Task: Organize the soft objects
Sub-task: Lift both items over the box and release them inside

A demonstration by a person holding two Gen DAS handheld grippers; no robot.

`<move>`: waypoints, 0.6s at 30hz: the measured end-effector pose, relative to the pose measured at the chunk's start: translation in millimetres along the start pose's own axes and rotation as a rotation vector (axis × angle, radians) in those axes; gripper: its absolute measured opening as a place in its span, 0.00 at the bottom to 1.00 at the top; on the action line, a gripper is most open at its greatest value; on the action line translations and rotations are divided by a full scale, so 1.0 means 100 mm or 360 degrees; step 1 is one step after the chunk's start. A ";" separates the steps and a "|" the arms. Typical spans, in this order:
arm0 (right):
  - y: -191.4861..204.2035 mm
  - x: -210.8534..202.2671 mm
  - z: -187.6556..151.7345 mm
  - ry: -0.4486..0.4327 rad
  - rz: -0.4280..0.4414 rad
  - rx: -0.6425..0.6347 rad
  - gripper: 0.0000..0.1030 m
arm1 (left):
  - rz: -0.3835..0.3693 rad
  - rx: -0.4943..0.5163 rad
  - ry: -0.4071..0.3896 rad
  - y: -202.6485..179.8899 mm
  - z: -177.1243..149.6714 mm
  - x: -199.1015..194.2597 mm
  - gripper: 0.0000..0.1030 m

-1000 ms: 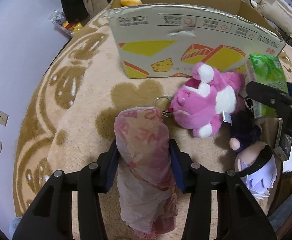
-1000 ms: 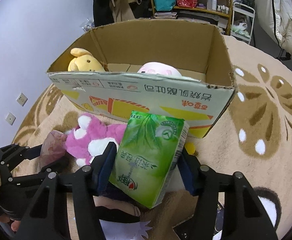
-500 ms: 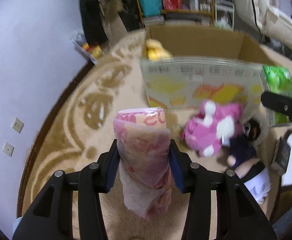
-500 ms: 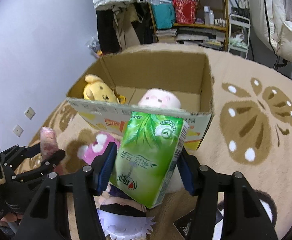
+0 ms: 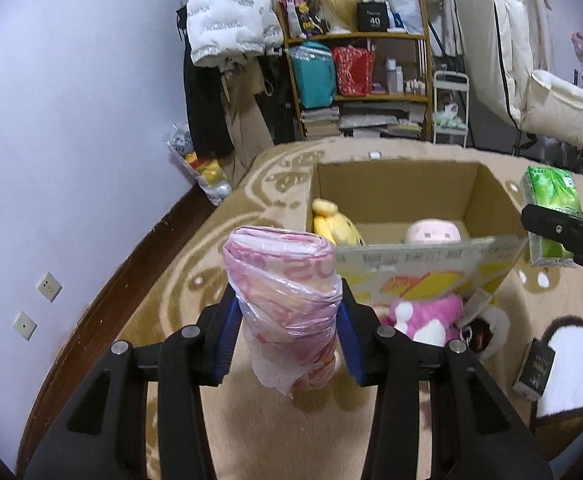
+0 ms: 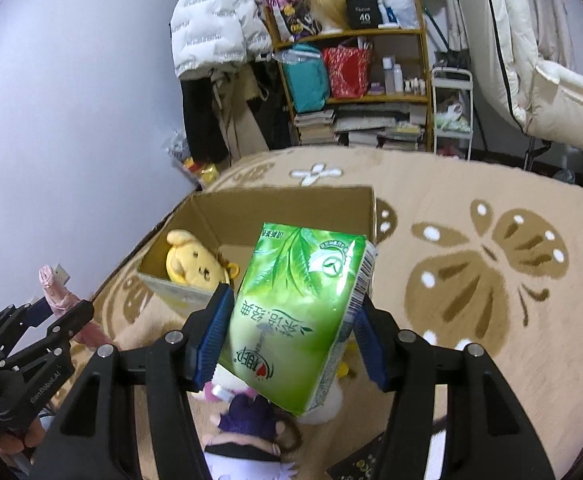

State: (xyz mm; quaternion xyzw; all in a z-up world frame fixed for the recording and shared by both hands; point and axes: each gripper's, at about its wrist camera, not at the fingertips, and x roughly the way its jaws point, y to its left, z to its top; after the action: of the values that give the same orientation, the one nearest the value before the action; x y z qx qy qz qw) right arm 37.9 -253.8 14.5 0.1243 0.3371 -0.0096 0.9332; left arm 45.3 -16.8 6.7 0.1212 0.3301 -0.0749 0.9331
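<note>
My left gripper [image 5: 287, 320] is shut on a pink plastic-wrapped roll [image 5: 287, 296], held up above the rug, short of the open cardboard box [image 5: 491, 192]. My right gripper [image 6: 291, 320] is shut on a green tissue pack [image 6: 299, 320], held above the box's near right corner; the pack also shows in the left wrist view [image 5: 551, 204]. In the box lie a yellow plush [image 6: 195, 264] and a pink plush [image 5: 431, 232]. A magenta plush [image 5: 419, 316] and a purple-haired doll [image 6: 247, 432] lie on the rug in front of the box.
A patterned beige rug [image 6: 491, 280] covers the floor. A cluttered shelf [image 5: 355, 72] and hanging coats [image 5: 227, 20] stand behind the box. The wall [image 5: 51, 120] with its sockets is at left. A small dark box [image 5: 535, 368] and a white slipper [image 5: 571, 368] lie at right.
Both grippers have risen and tilted up with their loads still gripped. The box interior and the room behind have come into view.
</note>
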 end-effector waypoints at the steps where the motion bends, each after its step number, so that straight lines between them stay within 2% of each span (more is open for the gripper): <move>1: 0.00 0.00 0.02 -0.0008 0.0000 -0.0005 0.60 | 0.0003 -0.0002 -0.0012 0.01 0.02 -0.01 0.41; 11: 0.05 0.21 0.19 -0.0010 -0.0074 -0.0109 0.60 | 0.0011 0.0022 -0.0154 -0.03 0.46 0.05 0.41; 18: 0.00 0.31 0.39 -0.0016 -0.0077 -0.0135 0.60 | 0.0003 0.0003 -0.0225 -0.09 0.76 0.13 0.41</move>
State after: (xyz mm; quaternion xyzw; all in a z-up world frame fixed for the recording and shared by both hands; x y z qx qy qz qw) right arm 86.3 -260.7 24.0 0.0763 0.3354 -0.0184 0.9388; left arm 98.6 -47.0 53.8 0.1167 0.2632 -0.0827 0.9541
